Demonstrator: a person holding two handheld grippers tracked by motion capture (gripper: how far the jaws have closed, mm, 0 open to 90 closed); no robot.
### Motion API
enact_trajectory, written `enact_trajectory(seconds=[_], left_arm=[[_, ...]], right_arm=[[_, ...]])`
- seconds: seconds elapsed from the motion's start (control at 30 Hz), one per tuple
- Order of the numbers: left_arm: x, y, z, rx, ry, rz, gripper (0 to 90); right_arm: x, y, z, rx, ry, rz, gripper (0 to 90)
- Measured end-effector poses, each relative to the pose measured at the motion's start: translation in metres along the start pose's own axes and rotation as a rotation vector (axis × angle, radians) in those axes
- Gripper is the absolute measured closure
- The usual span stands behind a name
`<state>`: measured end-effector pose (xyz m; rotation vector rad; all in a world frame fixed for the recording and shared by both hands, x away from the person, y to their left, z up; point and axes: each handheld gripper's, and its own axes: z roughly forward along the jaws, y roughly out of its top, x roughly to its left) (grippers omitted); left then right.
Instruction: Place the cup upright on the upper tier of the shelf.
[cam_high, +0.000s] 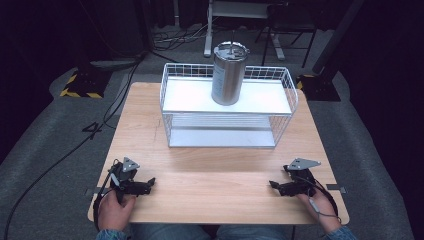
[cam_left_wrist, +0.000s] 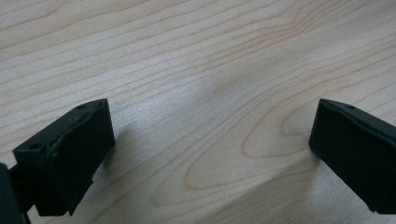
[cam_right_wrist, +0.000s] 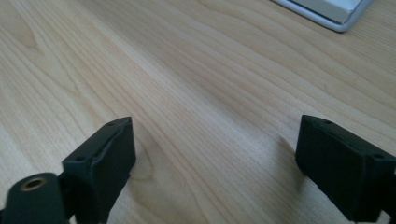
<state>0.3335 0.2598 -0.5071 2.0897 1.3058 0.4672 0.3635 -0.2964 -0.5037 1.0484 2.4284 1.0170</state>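
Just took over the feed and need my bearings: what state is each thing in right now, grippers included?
Left gripper: open, empty, low over the table.
Right gripper: open, empty, low over the table.
Steel canister: upright, lid on, on the rack's top shelf.
Wire rack: upright at the table's far side, lower shelf empty.

dark room, grey carpet floor (cam_high: 45, 130), cables (cam_high: 120, 95), light wooden table (cam_high: 220, 185).

Person w/ blue denim cuffs at near edge; left gripper (cam_high: 150, 183) & right gripper (cam_high: 273, 185) both matte black, blocky rectangular jaws w/ small screw holes, grey three-cornered top plate each, black cable trailing by wrist.
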Motion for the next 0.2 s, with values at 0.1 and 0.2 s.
enact_trajectory(seconds=[0.1, 0.2], left_arm=[[-0.0002, -0.0001, 0.0, -0.001, 0.0, -0.003, 0.5], [-0.0003, -0.0001, 0.0001, -0.001, 0.0, -0.004, 0.5]], right_arm=[[0.0002, -0.0019, 0.0013, -0.018, -0.009, 0.0, 7.4], [-0.0001, -0.0021, 0.0012, -0.018, -0.007, -0.004, 7.4]])
